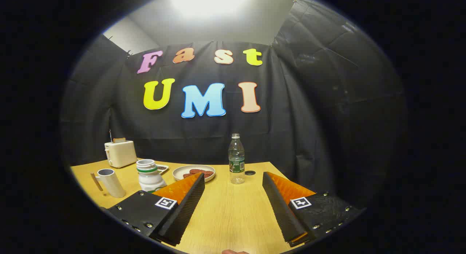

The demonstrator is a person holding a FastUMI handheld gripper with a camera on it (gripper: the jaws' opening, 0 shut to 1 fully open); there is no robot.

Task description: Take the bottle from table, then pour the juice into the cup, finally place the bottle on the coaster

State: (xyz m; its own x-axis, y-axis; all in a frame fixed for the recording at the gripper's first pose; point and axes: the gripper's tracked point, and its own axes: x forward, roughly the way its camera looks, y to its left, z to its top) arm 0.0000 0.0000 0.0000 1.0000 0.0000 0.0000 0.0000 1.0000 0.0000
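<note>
Here the gripper [233, 181] hangs low over a pale wooden table [225, 217] whose fine grain runs straight away from it, and its two fingers stand wide apart with nothing between them but bare wood. Each finger is a wedge with a ribbed, rubbery inner face [184, 214], and each carries a small square printed marker on a flat bolted plate. Just beyond the fingertips, a little nearer the right one, stands the bottle [236, 159], upright, of clear thin plastic, slim and round with a narrow neck, a pale cap and a green label band; whatever it holds looks clear as water. Beside its base on the right lies a small dark round disc [250, 172], flat on the wood, possibly the coaster. To the left, partly behind the left finger, sits a shallow cream plate [180, 170] with reddish-brown pieces in it. Further left a squat white jar [148, 176] with a green ring, then a plain white cylindrical cup [111, 182] with a handle, and at the far left a boxy cream toaster [120, 153] against the black cloth wall.
</note>
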